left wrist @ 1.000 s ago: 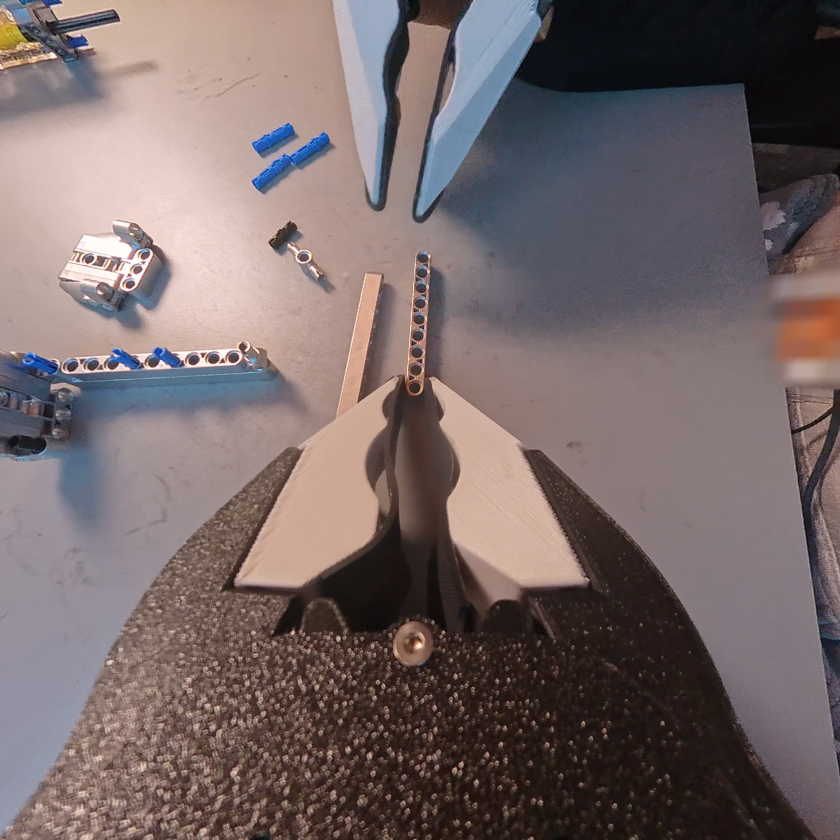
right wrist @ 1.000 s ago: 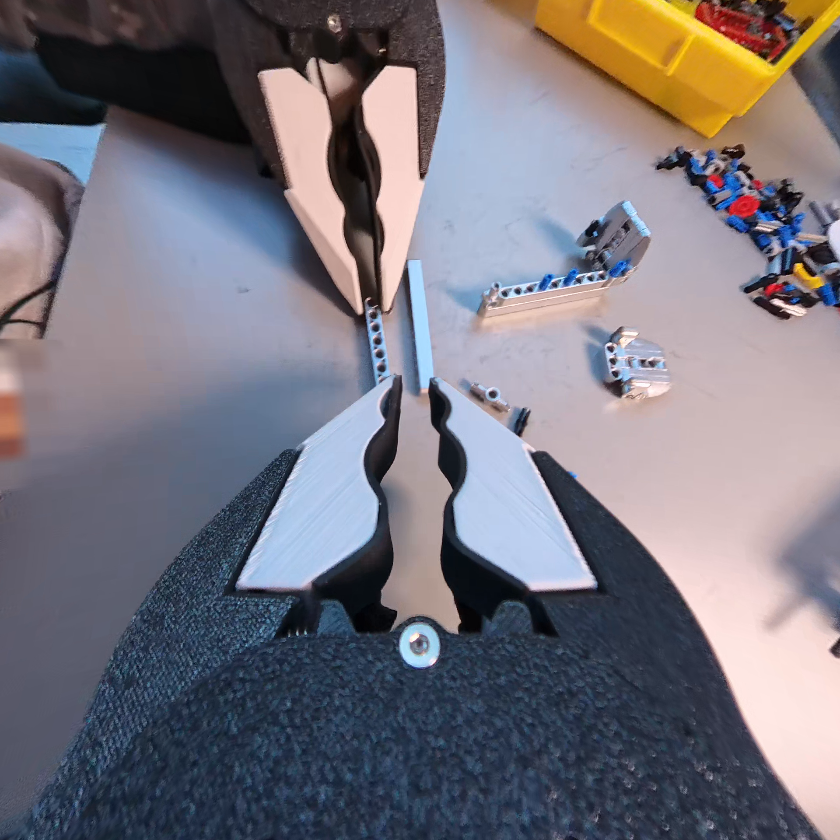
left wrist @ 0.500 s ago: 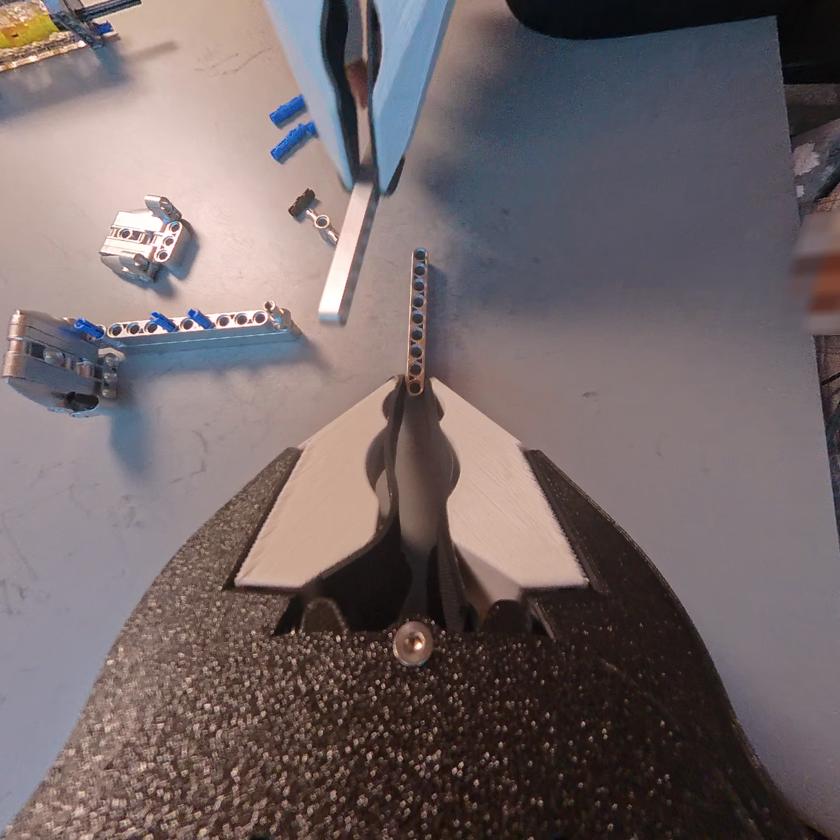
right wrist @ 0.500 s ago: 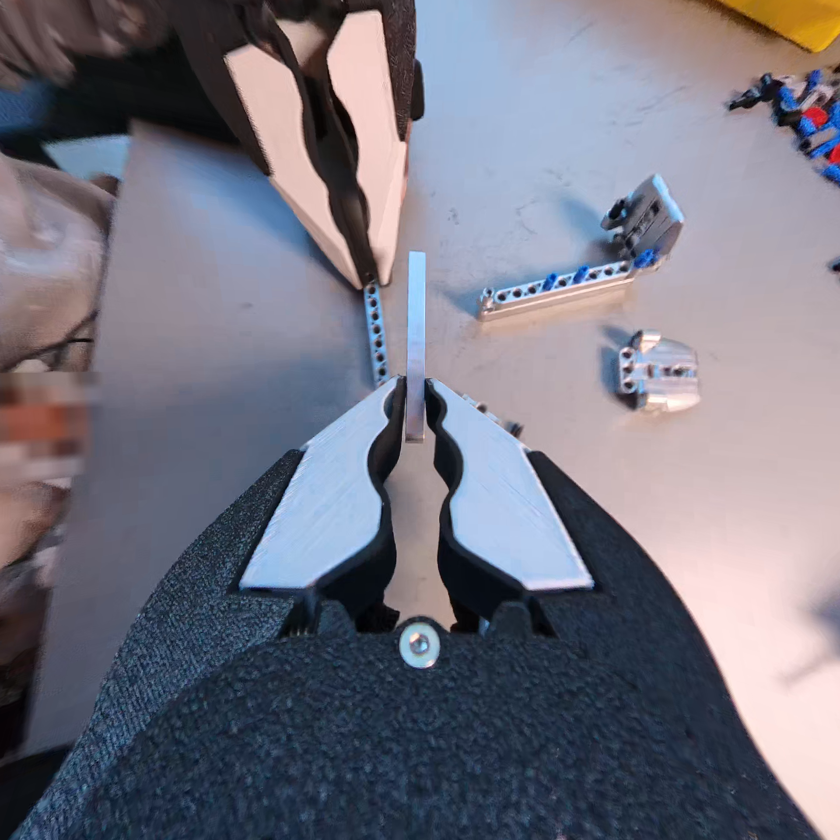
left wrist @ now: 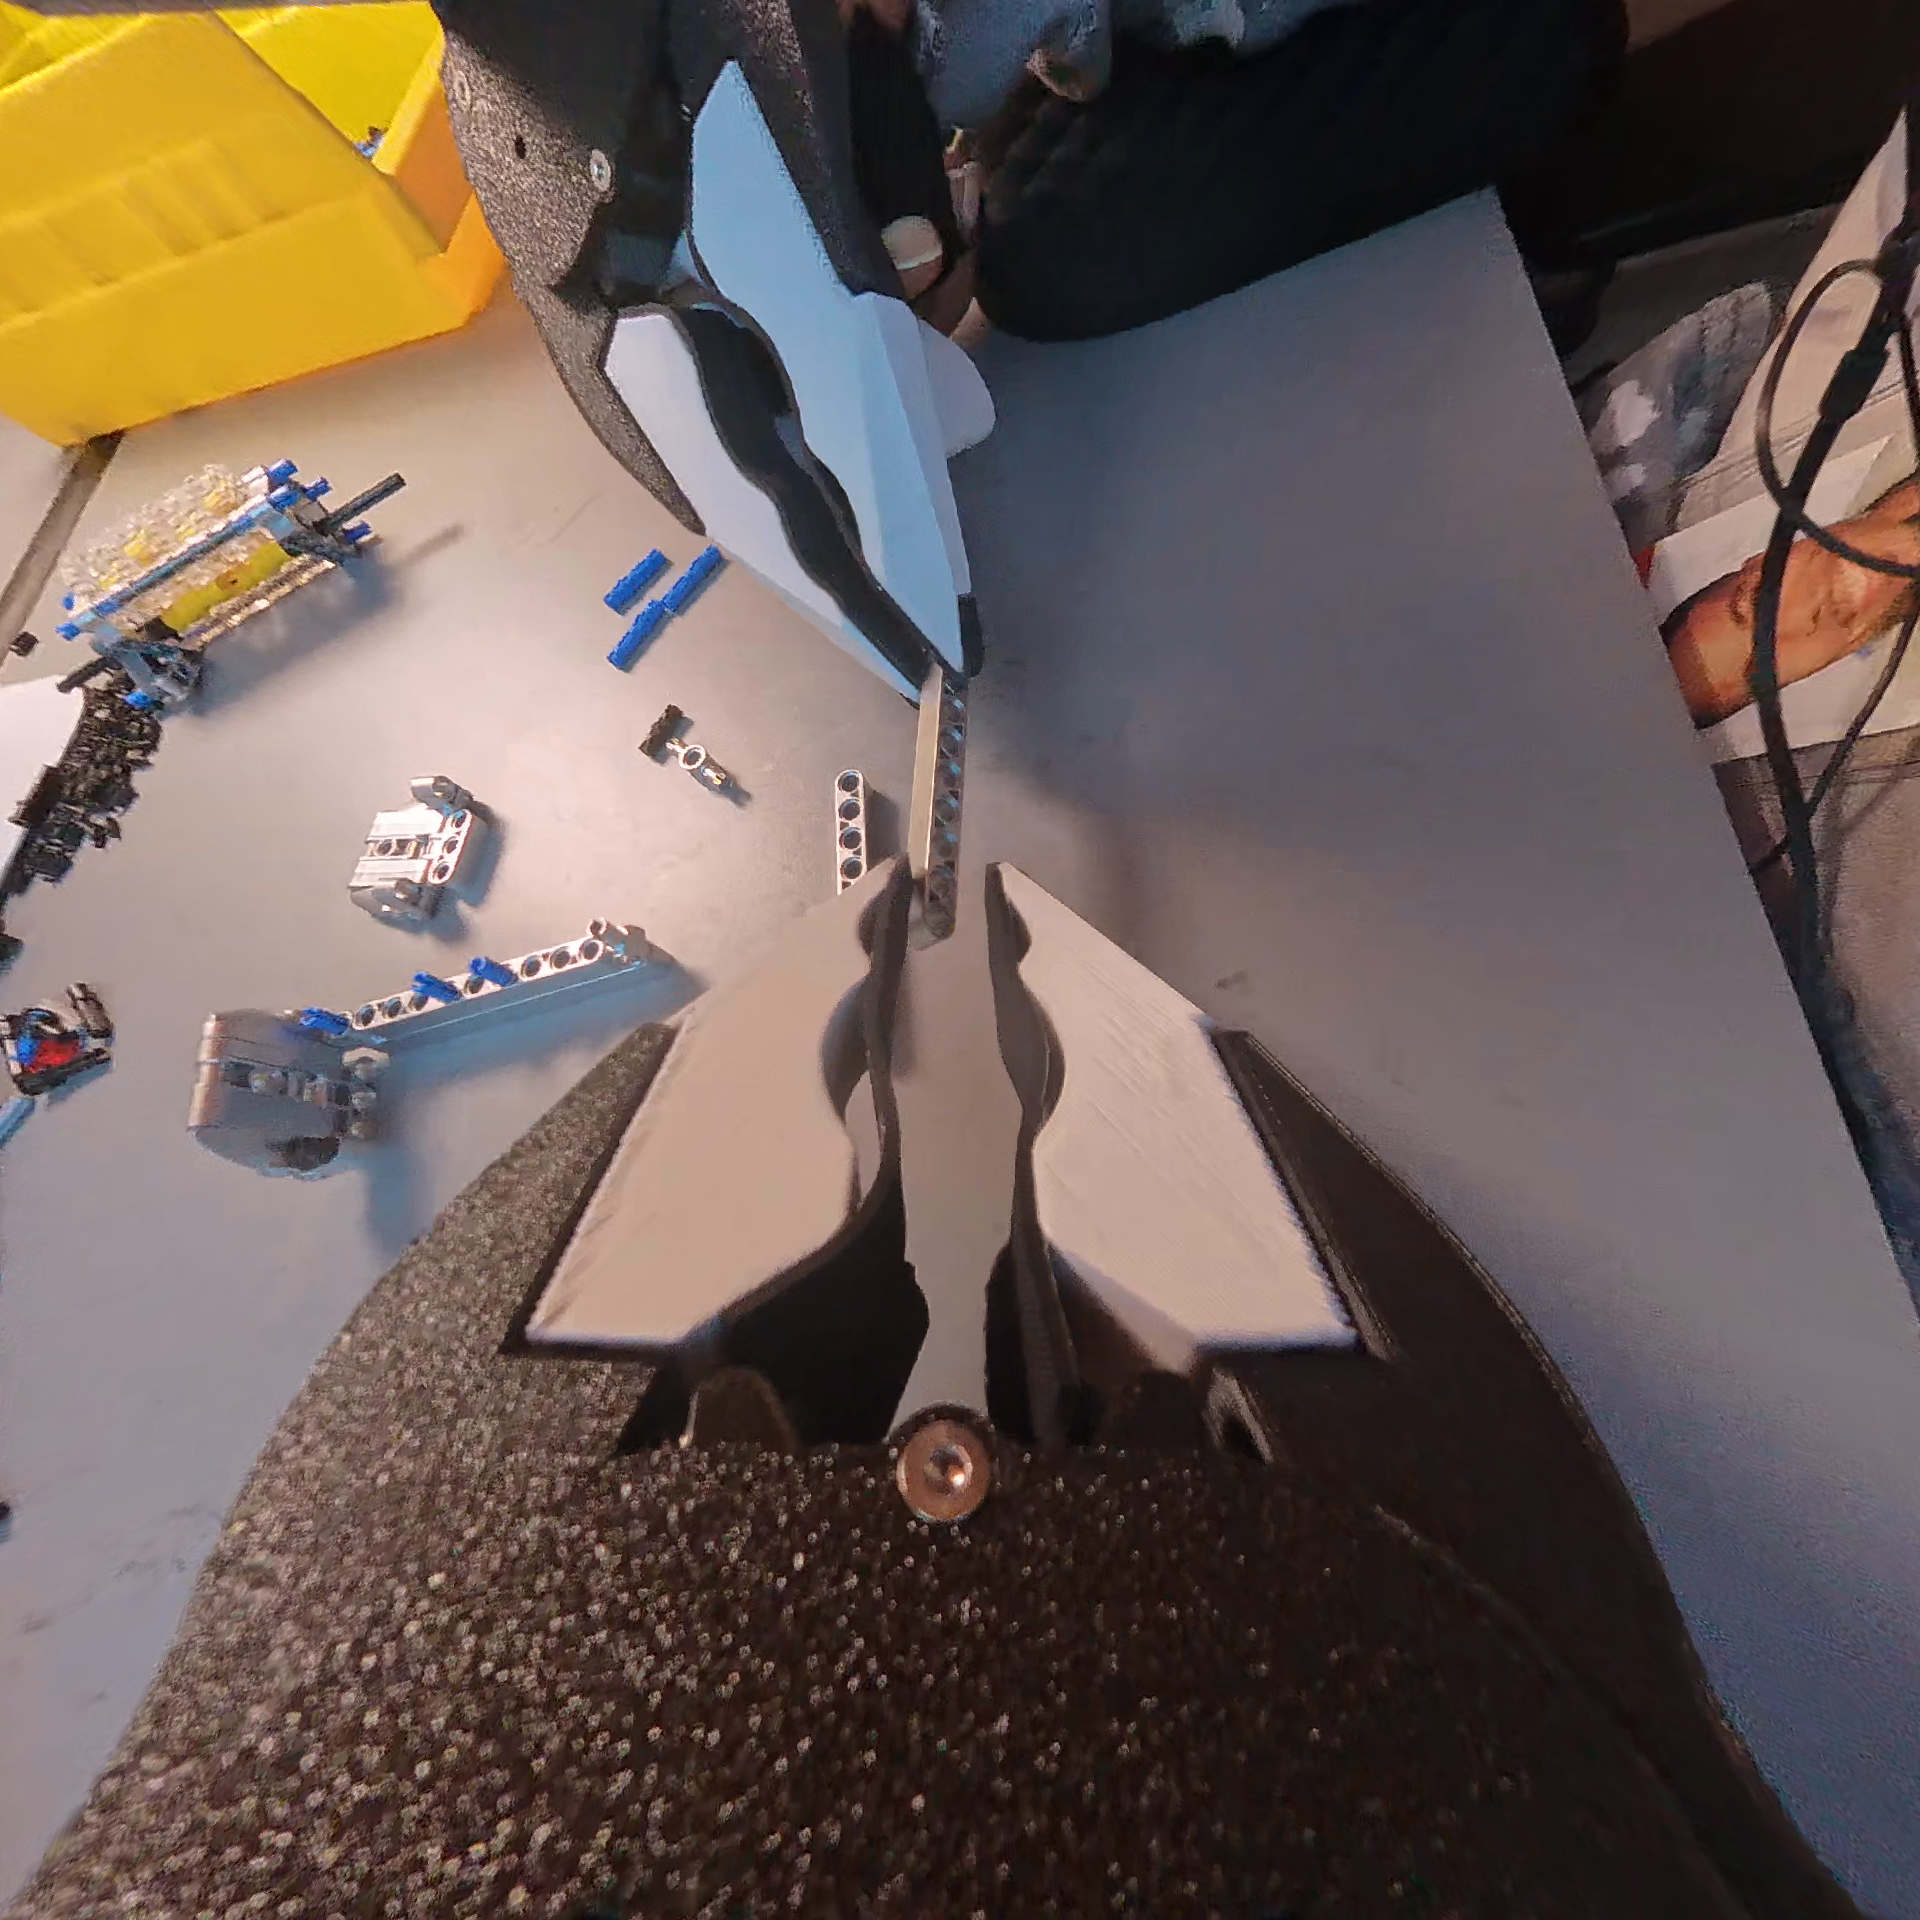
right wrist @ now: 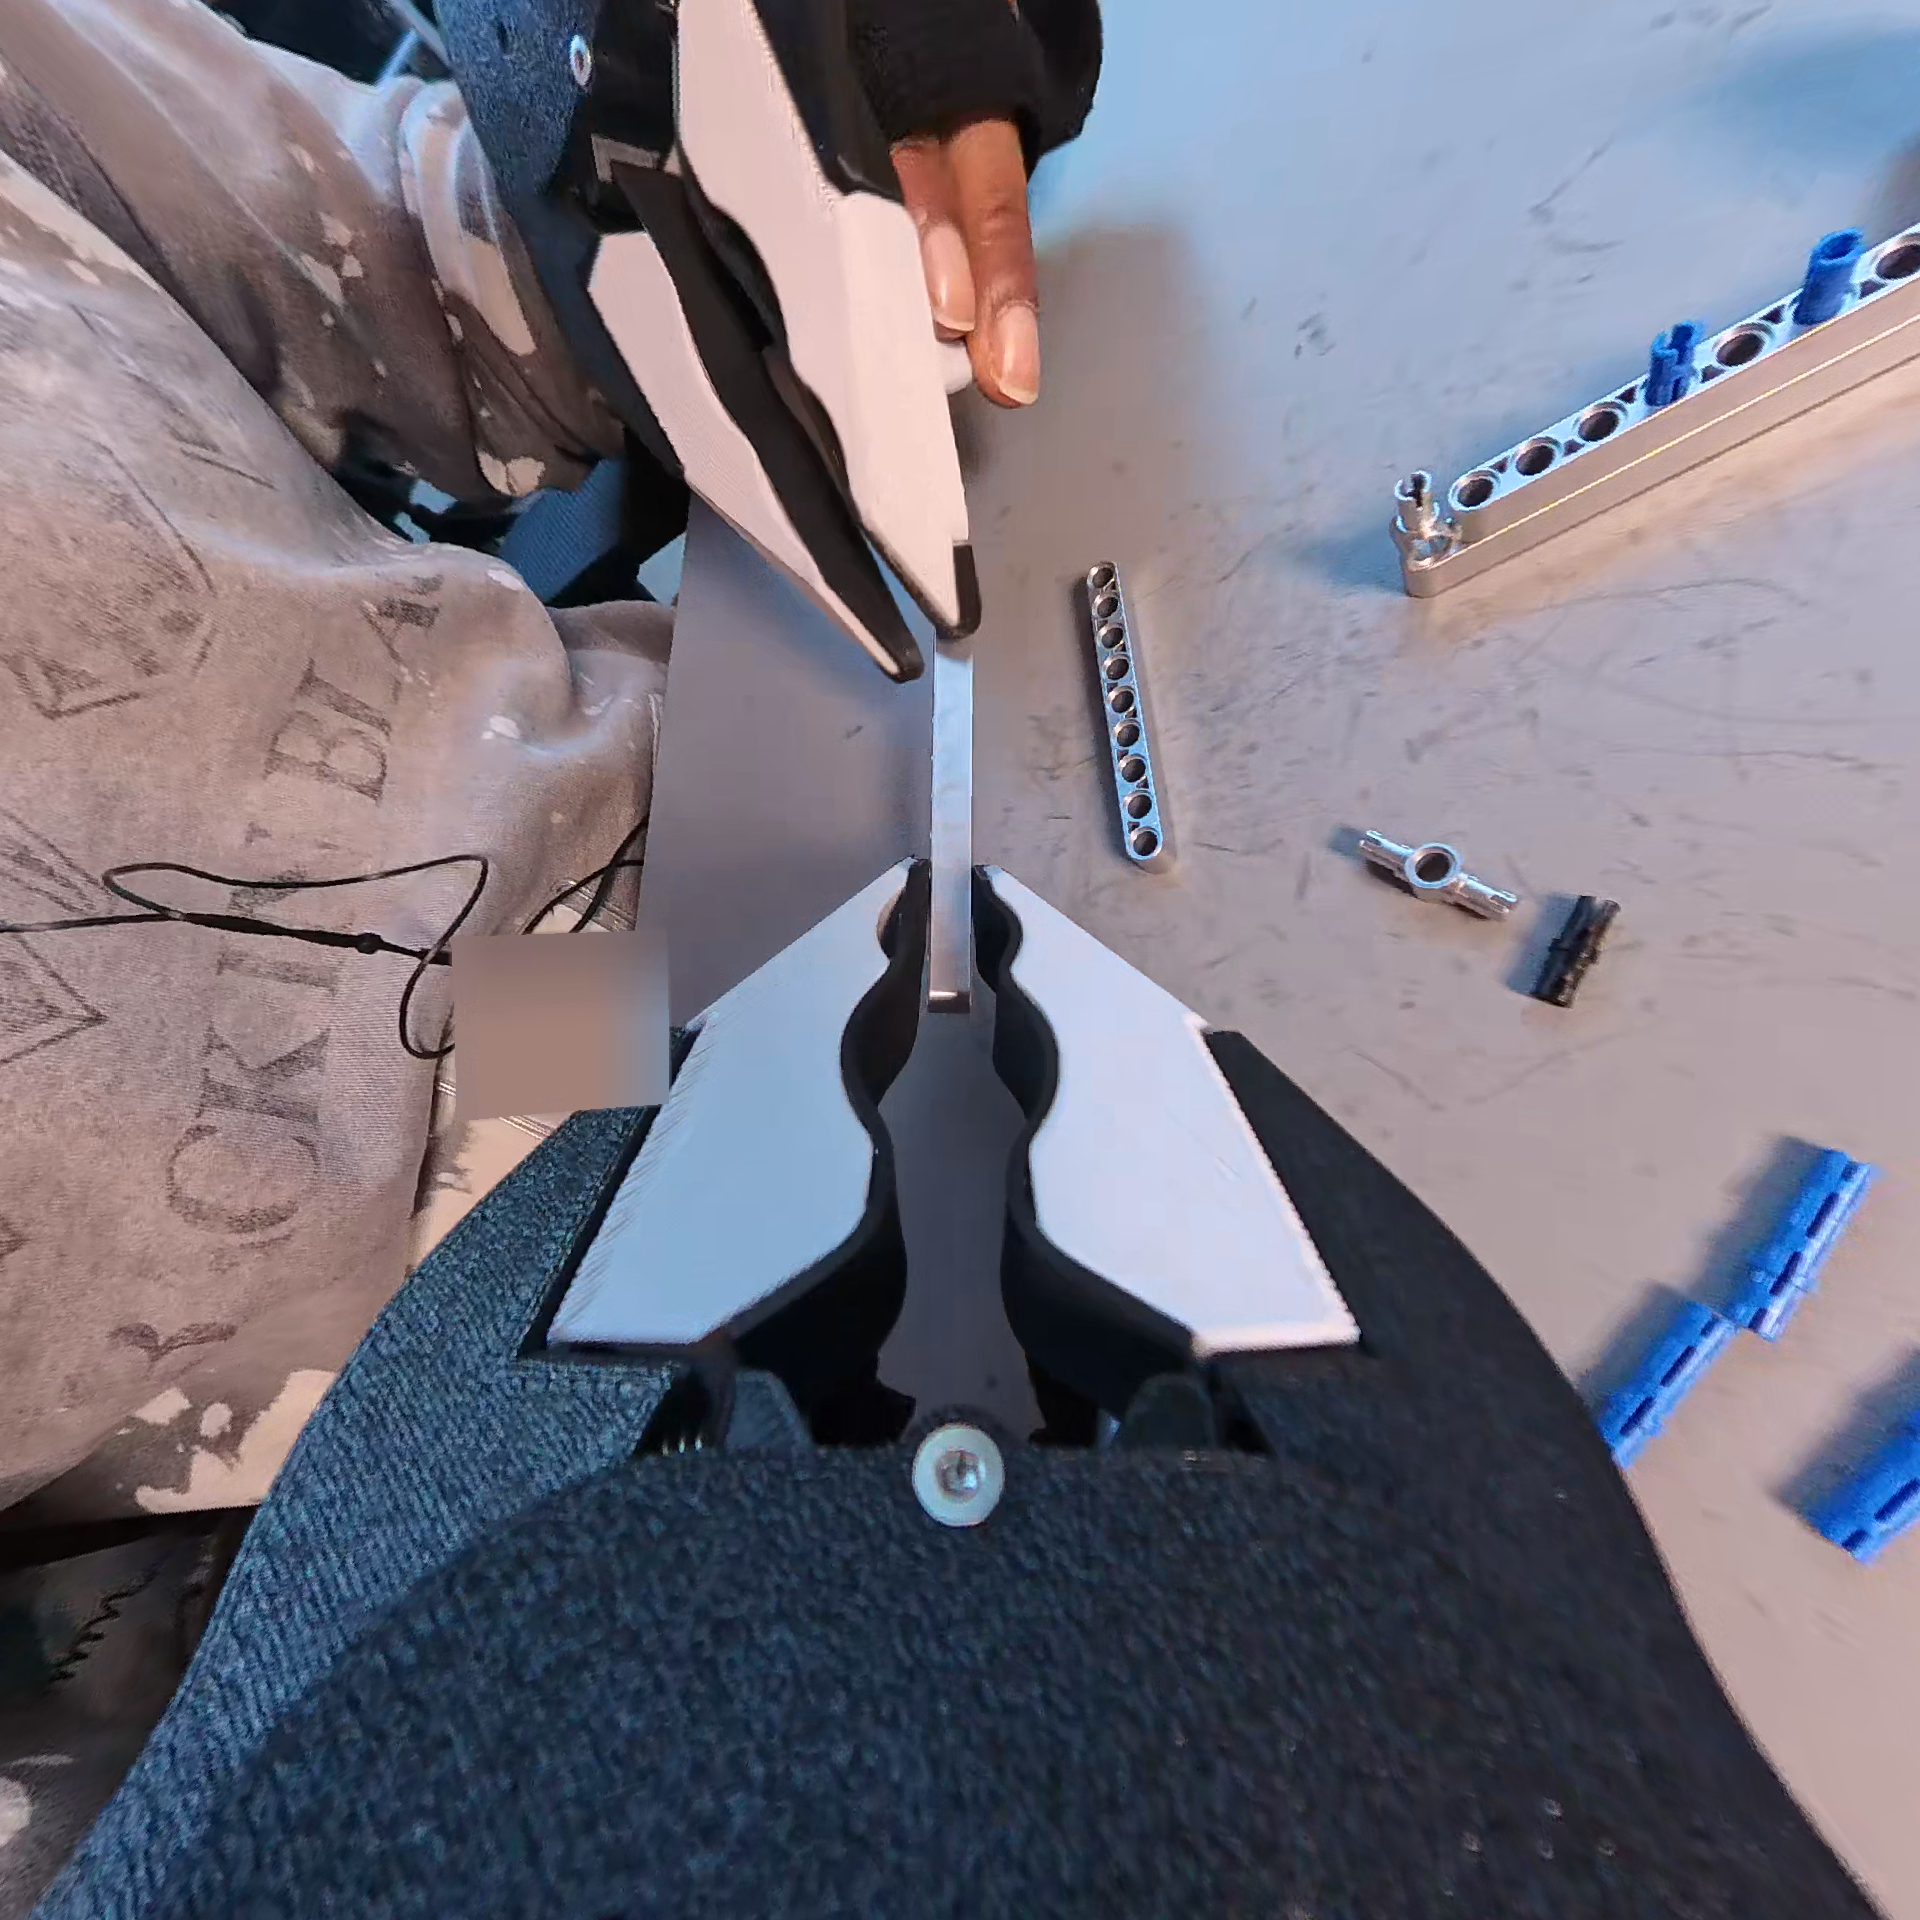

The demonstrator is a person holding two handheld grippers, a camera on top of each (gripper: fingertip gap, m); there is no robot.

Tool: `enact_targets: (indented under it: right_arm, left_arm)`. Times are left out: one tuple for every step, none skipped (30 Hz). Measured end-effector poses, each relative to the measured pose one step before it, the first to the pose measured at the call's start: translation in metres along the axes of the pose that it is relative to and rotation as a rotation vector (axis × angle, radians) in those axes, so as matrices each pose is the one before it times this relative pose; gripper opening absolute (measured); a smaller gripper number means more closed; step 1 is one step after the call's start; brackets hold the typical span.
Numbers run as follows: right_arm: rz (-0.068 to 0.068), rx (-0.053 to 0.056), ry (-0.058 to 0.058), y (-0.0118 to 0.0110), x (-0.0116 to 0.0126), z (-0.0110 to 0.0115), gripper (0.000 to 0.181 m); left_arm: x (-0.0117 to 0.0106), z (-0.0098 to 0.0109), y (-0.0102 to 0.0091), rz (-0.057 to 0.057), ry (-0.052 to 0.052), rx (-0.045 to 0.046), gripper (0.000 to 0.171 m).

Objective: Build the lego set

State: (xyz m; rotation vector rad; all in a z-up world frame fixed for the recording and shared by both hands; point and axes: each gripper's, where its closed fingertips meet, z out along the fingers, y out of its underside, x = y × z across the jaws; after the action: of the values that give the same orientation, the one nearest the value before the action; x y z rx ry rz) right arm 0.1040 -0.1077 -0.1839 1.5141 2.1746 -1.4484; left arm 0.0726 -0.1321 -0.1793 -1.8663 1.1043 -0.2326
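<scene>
Your right gripper [right wrist: 948, 878]: fingers clenched on near end of grey beam [right wrist: 951, 790]. Your left gripper [left wrist: 943, 883]: fingers parted around beam's far end, not clamping. Thin holed strip [right wrist: 1127, 717] lies on tabletop [right wrist: 1558, 727] just beside.

A yellow bin [left wrist: 208, 239] stood at the far left of the grey worktop [left wrist: 1351, 727]. Near it lay a clear and yellow block assembly [left wrist: 197, 561], with a heap of small black parts [left wrist: 83, 769] just beside. Three blue pins [left wrist: 665, 603] lay close together, apart from a small black piece [left wrist: 662, 732] and a grey cross connector [left wrist: 698, 761] next to it. A thin grey holed strip [right wrist: 1127, 717] lay flat on the worktop. Farther left were a grey bracket [left wrist: 416, 862] and a long holed beam [left wrist: 520, 971] carrying blue pins, joined to a grey block [left wrist: 275, 1081]. Black cables [left wrist: 1787, 520] hung past the worktop's right edge, over a grey patterned garment [right wrist: 260, 727].
</scene>
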Motion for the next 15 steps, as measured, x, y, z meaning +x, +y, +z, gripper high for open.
enact_targets:
  right_arm:
    - [0.0042, 0.0059, -0.0063, -0.00053, -0.00047, -0.00014, 0.007]
    - [0.0028, 0.0056, -0.0047, -0.00052, -0.00035, -0.00048, 0.007]
    - [0.0043, 0.0043, 0.0004, -0.00049, 0.00055, -0.00072, 0.007]
    - [0.0054, 0.0039, -0.0017, -0.00033, 0.00047, -0.00063, 0.007]
    - [0.0049, 0.0002, -0.0024, 0.00014, 0.00017, -0.00018, 0.007]
    - [0.0017, -0.0055, 0.0046, 0.00083, 0.00094, 0.00023, 0.007]
    - [-0.0035, -0.0135, 0.0130, 0.00175, 0.00146, 0.00101, 0.007]
    - [-0.0112, -0.0122, 0.0034, 0.00145, -0.00070, 0.00153, 0.007]
    - [-0.0117, -0.0132, -0.0004, 0.00168, -0.00156, 0.00167, 0.007]
    - [-0.0071, -0.0172, 0.0086, 0.00231, 0.00017, 0.00169, 0.007]
    - [-0.0022, -0.0065, -0.0005, 0.00079, -0.00069, 0.00113, 0.007]
    - [0.0024, -0.0014, -0.0010, 0.00021, -0.00012, 0.00022, 0.007]
    - [0.0093, 0.0028, 0.0008, -0.00033, 0.00078, -0.00063, 0.007]
    - [0.0114, 0.0055, -0.0047, -0.00041, 0.00045, -0.00083, 0.006]
    - [0.0111, 0.0040, -0.0058, -0.00013, 0.00017, -0.00054, 0.006]
  left_arm:
    - [-0.00214, 0.00082, 0.00044, 0.0202, -0.0224, -0.00743, 0.007]
    - [-0.00168, 0.00076, 0.00083, 0.0174, -0.0166, -0.00825, 0.006]
    - [-0.00088, 0.00036, 0.00044, 0.0126, -0.0102, -0.00611, 0.006]
    - [-0.00017, -0.00002, -0.00018, 0.0077, -0.0038, -0.00384, 0.000]
    - [0.00084, -0.00004, -0.00040, -0.0006, 0.0055, -0.00281, 0.000]
    - [0.00232, 0.00041, 0.00069, -0.0158, 0.0196, -0.00717, 0.000]
    - [0.00281, 0.00127, 0.00205, -0.0255, 0.0265, -0.01102, 0.000]
    - [0.00215, 0.00187, 0.00313, -0.0220, 0.0204, -0.01577, 0.000]
    - [0.00129, 0.00174, 0.00278, -0.0123, 0.0105, -0.01457, 0.000]
    - [0.00182, 0.00141, 0.00105, -0.0073, 0.0118, -0.00487, 0.000]
    - [0.00209, 0.00084, -0.00026, -0.0064, 0.0146, 0.00229, 0.000]
    - [0.00088, 0.00018, -0.00087, -0.0005, 0.0049, 0.00667, 0.000]
    - [0.00046, -0.00033, -0.00121, 0.0045, 0.0006, 0.00766, 0.000]
    - [-0.00033, -0.00049, -0.00074, 0.0045, -0.0040, 0.00235, 0.003]
    - [0.00053, 0.00006, 0.00033, 0.0040, 0.0009, -0.00545, 0.012]
